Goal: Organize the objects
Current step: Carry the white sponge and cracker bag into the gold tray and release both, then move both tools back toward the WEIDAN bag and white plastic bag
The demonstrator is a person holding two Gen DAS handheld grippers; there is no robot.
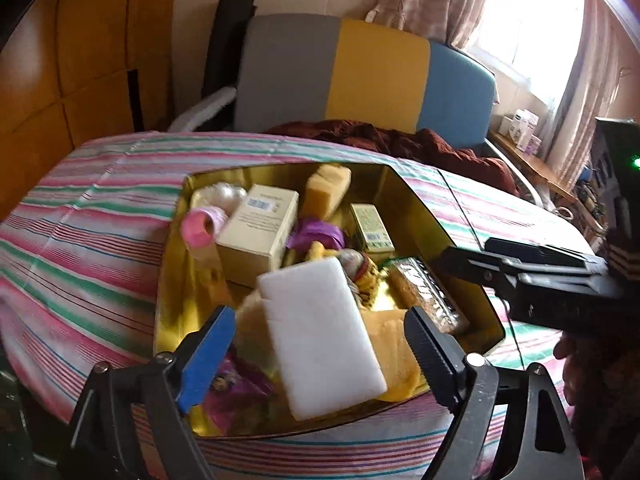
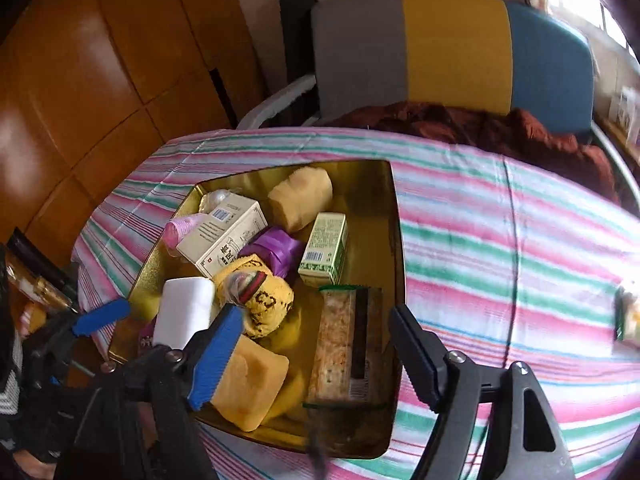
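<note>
A gold tin box (image 1: 404,188) (image 2: 384,208) sits on the striped cloth, full of objects. A white foam block (image 1: 320,336) (image 2: 184,312) lies tilted at the box's near end, between my left gripper's (image 1: 320,344) open fingers but apart from both. My right gripper (image 2: 316,344) is open and empty above the box's near right part, over a wrapped cracker packet (image 2: 344,340) (image 1: 424,288). Also inside are yellow sponges (image 2: 252,384), a yellow sock bundle (image 2: 260,304), a cream carton (image 2: 224,236) (image 1: 256,232), a green carton (image 2: 324,248), purple ribbon (image 2: 276,252) and a pink roll (image 1: 198,226).
The striped cloth (image 2: 500,240) (image 1: 80,216) covers a table. Behind it stands a grey, yellow and blue chair (image 1: 372,76) (image 2: 452,48) with a dark red blanket (image 1: 400,140). A small packet (image 2: 628,316) lies at the cloth's right edge. Wooden panels (image 2: 80,80) are on the left.
</note>
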